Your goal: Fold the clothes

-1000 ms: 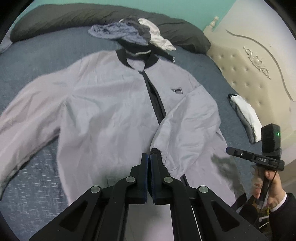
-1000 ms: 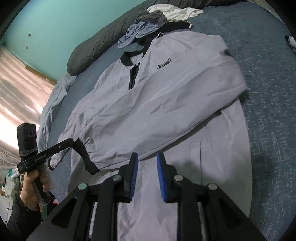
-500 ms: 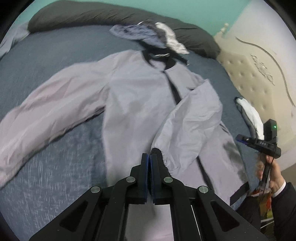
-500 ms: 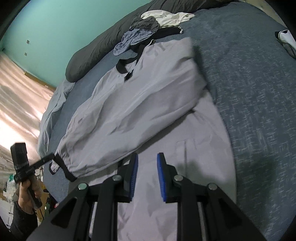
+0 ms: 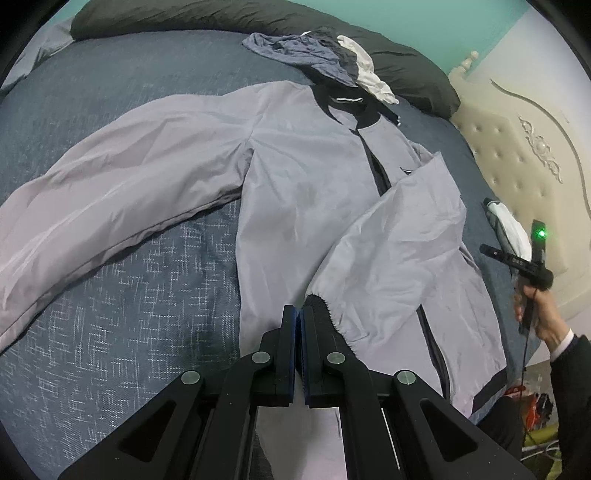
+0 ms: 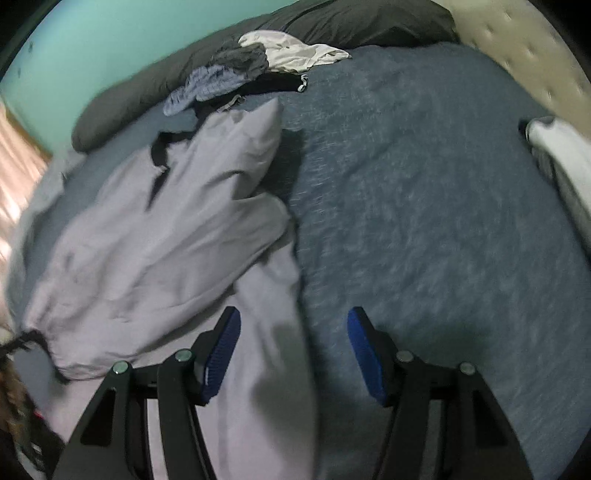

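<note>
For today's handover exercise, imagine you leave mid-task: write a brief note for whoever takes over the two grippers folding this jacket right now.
Left gripper: shut on the cuff of one sleeve, which is drawn across the front of the jacket.
Right gripper: jaws opening, nothing between the pads; it hangs over the jacket's edge and the blanket.
Jacket lies face up on the bed, collar toward the pillow and a pile of clothes.
Done: one sleeve folded in.
Left: release the cuff, fold the other sleeve, still spread out, then fold the body.
</note>
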{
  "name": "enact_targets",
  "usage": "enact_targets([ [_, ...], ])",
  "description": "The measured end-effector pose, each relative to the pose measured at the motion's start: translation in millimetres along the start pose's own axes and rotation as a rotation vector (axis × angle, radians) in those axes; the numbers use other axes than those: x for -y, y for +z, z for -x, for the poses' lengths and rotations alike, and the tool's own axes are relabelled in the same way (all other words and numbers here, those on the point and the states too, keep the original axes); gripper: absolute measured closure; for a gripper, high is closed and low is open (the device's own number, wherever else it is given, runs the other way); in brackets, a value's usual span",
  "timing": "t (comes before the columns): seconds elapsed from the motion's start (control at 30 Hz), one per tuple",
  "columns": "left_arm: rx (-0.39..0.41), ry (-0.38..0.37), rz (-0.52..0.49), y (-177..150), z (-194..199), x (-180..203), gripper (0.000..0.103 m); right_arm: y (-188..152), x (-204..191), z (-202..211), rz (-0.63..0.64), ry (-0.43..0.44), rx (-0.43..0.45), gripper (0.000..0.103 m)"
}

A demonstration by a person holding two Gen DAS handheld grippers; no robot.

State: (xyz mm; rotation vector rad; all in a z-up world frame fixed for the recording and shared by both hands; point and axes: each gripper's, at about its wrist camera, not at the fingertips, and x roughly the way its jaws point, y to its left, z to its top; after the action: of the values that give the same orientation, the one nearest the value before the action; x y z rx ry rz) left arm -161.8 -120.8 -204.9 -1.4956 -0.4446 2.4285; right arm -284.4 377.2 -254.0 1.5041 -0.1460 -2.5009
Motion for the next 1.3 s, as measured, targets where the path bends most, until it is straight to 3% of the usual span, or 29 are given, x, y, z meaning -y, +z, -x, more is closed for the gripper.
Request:
enact_targets([
  [0.17, -0.003, -0.011, 0.007, 1.0, -1.2, -3.2, 0.101, 13.8, -6.6, -27.8, 0.129, -0.023, -0.049, 0.041],
  [0.33, 0.005, -0.019, 0.001, 2.5, 0.4, -1.9, 0.101, 23.8, -5.0, -54.4, 0.152, -0.018, -0.081, 0.041],
  [0.77, -0.005, 0.007, 0.013, -3.7, 0.9, -14.5, 0.101, 50.0, -19.1, -54.8, 0.182, 0.009, 0.096, 0.042],
  [0.9, -0.001, 0.016, 0.024, -4.6, 4.7, -20.2, 0.101, 53.4, -26.6, -54.9, 0.193, 0.053, 0.120, 0.043],
  [1.0, 0.000, 0.025, 0.033, -5.2, 7.7, -23.2, 0.101, 53.5, -32.9, -62.1, 0.216, 0.054, 0.089, 0.043],
  [1.07, 0.001, 0.028, 0.034, -5.7, 9.9, -25.0, 0.101, 49.5, -37.5, -70.9, 0.268, 0.035, 0.036, 0.049],
  [1.23, -0.001, 0.032, 0.037, -4.1, 10.6, -25.5, 0.101, 40.9, -34.0, -70.0, 0.294, 0.044, 0.008, 0.049],
  [1.3, -0.001, 0.034, 0.039, -3.7, 10.8, -25.8, 0.101, 38.6, -35.2, -72.1, 0.319, 0.010, -0.001, 0.049],
])
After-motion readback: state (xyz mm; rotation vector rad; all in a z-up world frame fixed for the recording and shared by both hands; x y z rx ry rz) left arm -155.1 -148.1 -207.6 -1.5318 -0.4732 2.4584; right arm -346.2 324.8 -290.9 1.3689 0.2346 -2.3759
